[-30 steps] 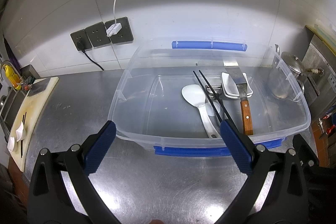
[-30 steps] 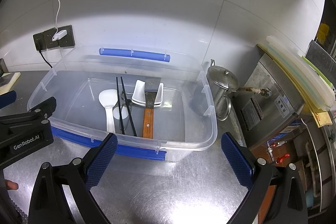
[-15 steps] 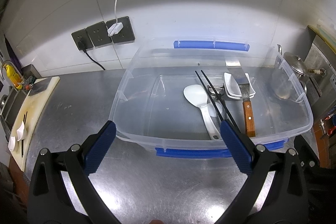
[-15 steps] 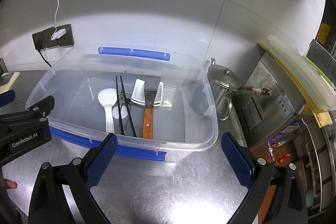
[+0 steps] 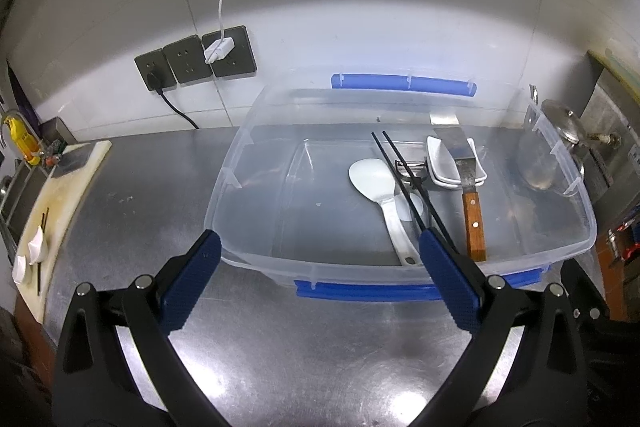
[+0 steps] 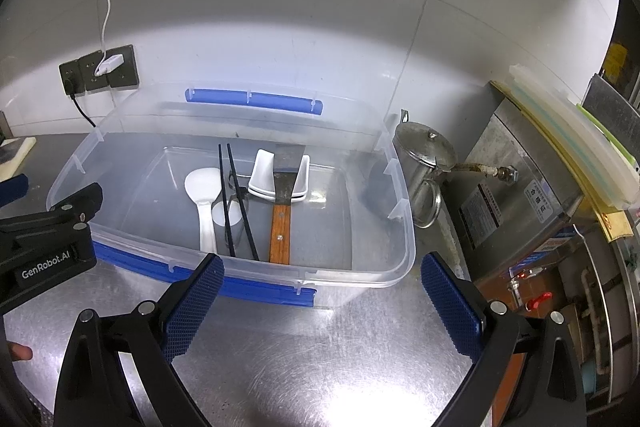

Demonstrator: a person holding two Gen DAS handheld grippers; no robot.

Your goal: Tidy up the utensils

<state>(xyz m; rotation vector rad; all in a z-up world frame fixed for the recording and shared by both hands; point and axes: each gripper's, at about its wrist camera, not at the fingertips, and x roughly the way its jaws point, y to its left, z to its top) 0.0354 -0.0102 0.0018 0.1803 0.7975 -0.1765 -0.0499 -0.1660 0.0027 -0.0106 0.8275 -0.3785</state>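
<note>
Utensils mostly gathered in the clear plastic bin with blue latches [image 5: 400, 259]; both jaws released, empty.
Inside lie white plastic rice paddle [image 5: 372, 179], black chopsticks [image 5: 404, 179], wooden-handled steel spatula [image 5: 468, 187]; white spoons on the pale cutting board [image 5: 60, 195] remain, left gripper [image 5: 320, 283] and right gripper [image 6: 320, 295] hovering over the steel surface [image 5: 320, 347].

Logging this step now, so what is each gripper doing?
Left gripper: open, holding nothing.
Right gripper: open, holding nothing.
</note>
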